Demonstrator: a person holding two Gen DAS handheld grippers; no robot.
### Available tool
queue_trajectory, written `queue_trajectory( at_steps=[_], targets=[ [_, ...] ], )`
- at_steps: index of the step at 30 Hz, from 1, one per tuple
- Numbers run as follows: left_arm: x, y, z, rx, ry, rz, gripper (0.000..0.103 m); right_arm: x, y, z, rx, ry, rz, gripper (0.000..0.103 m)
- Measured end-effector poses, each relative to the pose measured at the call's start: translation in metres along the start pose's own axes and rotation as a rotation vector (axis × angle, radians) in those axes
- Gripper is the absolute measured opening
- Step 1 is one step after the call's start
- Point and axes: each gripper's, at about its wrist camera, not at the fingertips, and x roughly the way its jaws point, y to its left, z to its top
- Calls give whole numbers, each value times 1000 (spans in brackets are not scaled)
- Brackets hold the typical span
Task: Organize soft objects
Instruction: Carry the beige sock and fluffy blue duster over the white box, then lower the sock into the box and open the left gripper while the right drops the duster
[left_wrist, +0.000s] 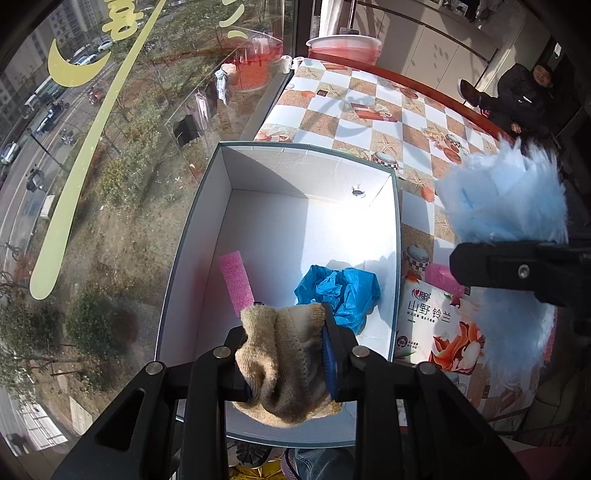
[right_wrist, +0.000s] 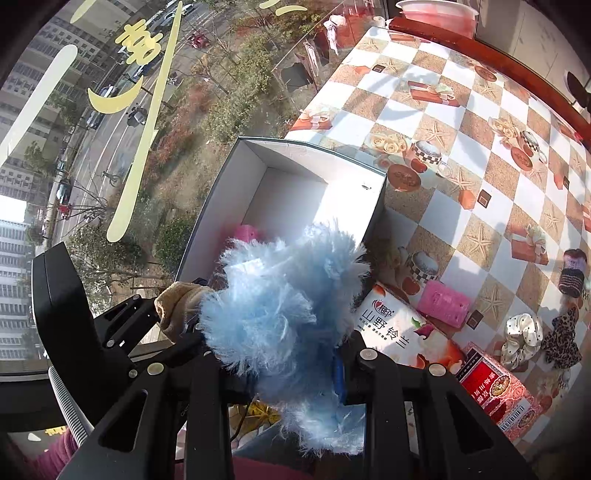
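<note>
Carrying two soft things at once, the person has both tools loaded over the open box (left_wrist: 388, 258), which sits at the tabletop's window-side edge. The left gripper (left_wrist: 288, 350) is clamped on a beige knitted sock (left_wrist: 284, 369), held above the box's near end; the right gripper (right_wrist: 284, 354) is pinched tight on a fluffy blue duster (right_wrist: 280, 302), which hangs near the box's right wall, above a tissue pack (right_wrist: 399, 332).

Inside already lie a pink foam piece (left_wrist: 236, 284) by the left wall and a crumpled blue glove (left_wrist: 340, 291) toward the near right corner — the far half is bare.

To do this step well, I would lower the sock well inside the rim before letting go, aiming for bare floor rather than the glove. The duster is bulky and its fibres spread wide, so it probably wants the empty far end — and the two tools should go in turn, not crowd together. Scrunchies (right_wrist: 522, 339) and a pink sponge (right_wrist: 443, 301) wait on the tabletop.
</note>
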Motion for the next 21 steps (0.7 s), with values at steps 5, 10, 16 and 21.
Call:
queue_trajectory(
  at_steps=[5,10,16,21],
  targets=[
    [6,7,10,-26,4,3,31,3,4,20,-2,-18,0,30],
    [11,11,19,-46,6,13,31,10,4,37,22,-21,17,30],
    [16,15,26,-63,13,13,31,19,7,49,28,-20,31,30],
    [17,17,25,-71,18,16,31,26,6,56,46,-15,38,30]
  ],
)
